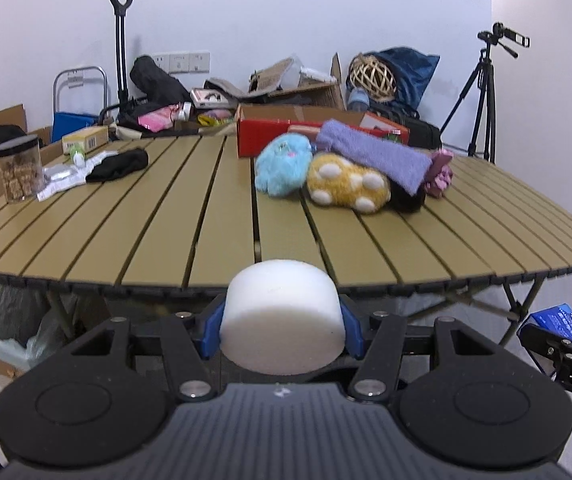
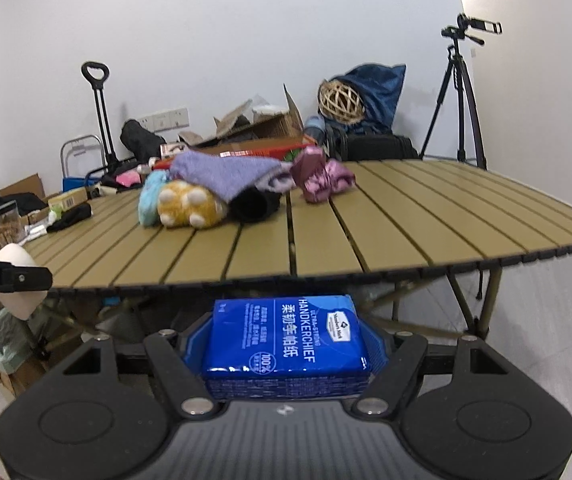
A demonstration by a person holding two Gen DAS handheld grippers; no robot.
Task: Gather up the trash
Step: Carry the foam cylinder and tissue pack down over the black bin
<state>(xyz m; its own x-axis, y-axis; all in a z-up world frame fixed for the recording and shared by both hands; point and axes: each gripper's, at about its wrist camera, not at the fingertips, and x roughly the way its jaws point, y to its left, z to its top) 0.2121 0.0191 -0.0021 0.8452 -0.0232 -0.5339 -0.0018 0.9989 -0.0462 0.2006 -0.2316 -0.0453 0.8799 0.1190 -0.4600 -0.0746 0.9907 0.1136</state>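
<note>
Slatted table (image 1: 205, 216) ahead — left tool (image 1: 281, 320) clamps foam puck (image 1: 281, 316), right tool (image 2: 286, 340) tissue pack (image 2: 286, 332).

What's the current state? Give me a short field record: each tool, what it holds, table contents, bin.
left tool: shut on white foam cylinder, in front of the table's near edge
right tool: shut on blue handkerchief pack, also in front of the near edge
table: plush toys with purple towel piled far right; jar and black cloth far left
bin: bag-lined box on the floor under the table's left side
</note>
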